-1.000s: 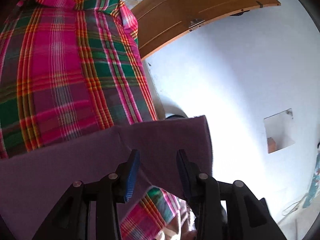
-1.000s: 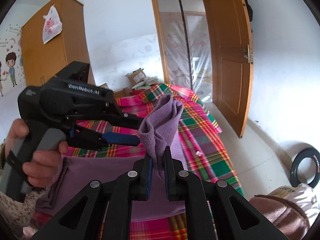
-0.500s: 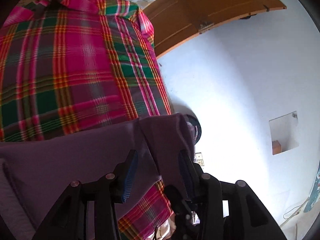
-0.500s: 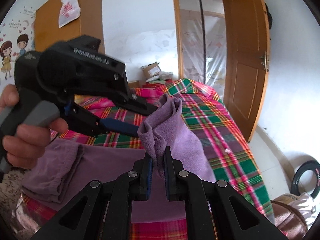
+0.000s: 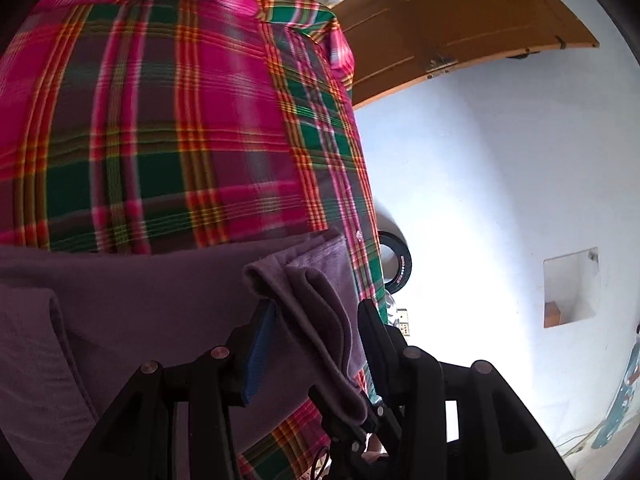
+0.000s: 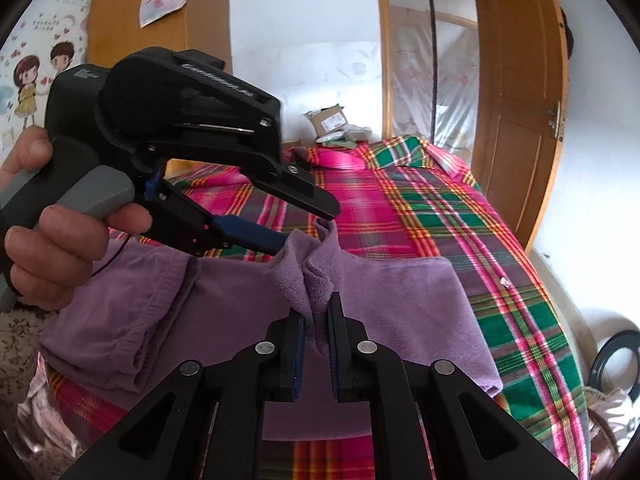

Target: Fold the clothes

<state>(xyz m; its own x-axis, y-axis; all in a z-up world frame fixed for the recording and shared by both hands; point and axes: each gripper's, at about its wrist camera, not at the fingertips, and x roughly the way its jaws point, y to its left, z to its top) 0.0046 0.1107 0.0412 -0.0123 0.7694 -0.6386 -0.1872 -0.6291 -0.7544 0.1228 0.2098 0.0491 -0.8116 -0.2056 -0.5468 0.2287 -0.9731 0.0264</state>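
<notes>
A bunched corner of the purple garment, spread on the plaid bed, is pinched by the right claw. The left claw, held level in a hand, is spread wide around the same fold.

The garment, centre frame, is plain purple, a paler lilac at its bunched fold. The bedspread beneath is plaid: pink and green crossed by red, orange and yellow lines. Both grippers are black with blue pads. The door, upper right, is orange-brown against white walls.
</notes>
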